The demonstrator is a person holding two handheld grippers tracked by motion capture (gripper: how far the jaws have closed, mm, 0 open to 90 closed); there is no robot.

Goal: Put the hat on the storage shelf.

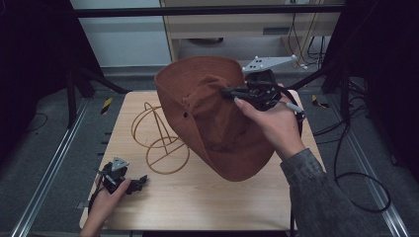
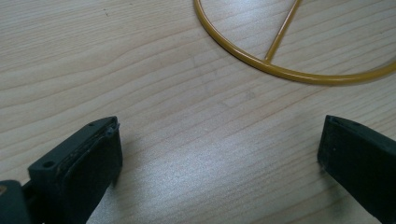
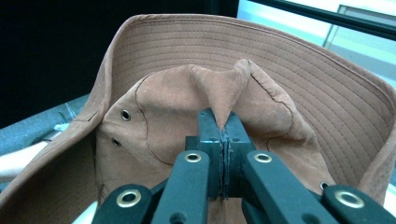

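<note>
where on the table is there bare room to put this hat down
Bare wood runs along the near edge of the light wooden table, between the left gripper and the right sleeve. The yellow wire stand crowds the left-centre; the brown fabric hat, pinched in the right gripper, hangs above the middle.

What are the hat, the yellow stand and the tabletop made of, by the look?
Hat: soft brown cloth, matte, probably cotton or a suede-like weave; stitched rows on the brim, metal eyelets, and it folds where pinched.
Stand: thin wire, likely metal, glossy yellow coating.
Tabletop: light wood grain, smooth, possibly laminate.
</note>
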